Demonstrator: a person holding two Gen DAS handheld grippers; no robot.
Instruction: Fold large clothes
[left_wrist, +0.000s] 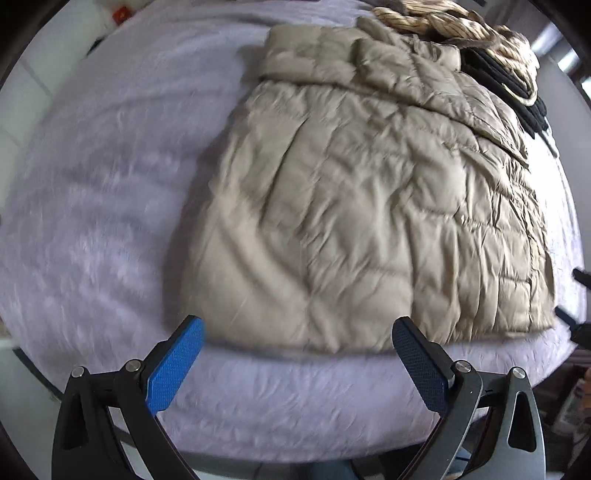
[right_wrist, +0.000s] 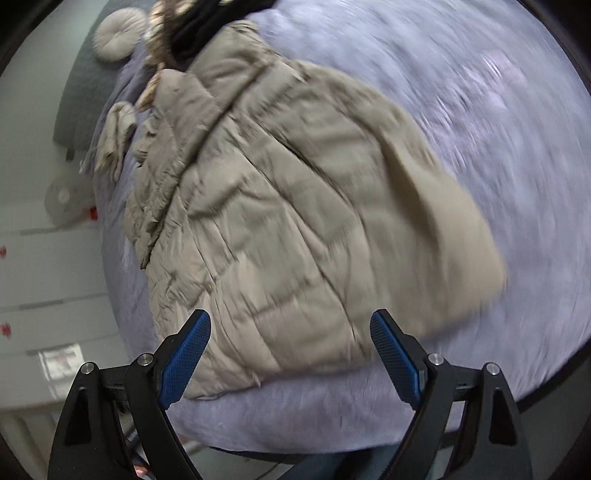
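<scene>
A beige quilted puffer jacket (left_wrist: 362, 192) lies flat on a lavender fuzzy cover (left_wrist: 110, 177), its sleeves folded in over the body. My left gripper (left_wrist: 297, 328) is open and empty, hovering just above the jacket's near hem. The right wrist view shows the same jacket (right_wrist: 295, 221) lying diagonally on the cover (right_wrist: 480, 92). My right gripper (right_wrist: 290, 325) is open and empty above the jacket's near corner. Both views are motion-blurred.
A pile of other clothes, striped cream and black (left_wrist: 491, 55), lies at the jacket's far end, also in the right wrist view (right_wrist: 192, 26). A grey cushion (right_wrist: 79, 92) and round pale pillow (right_wrist: 118, 31) sit left. White floor (right_wrist: 44, 277) lies beyond the cover's edge.
</scene>
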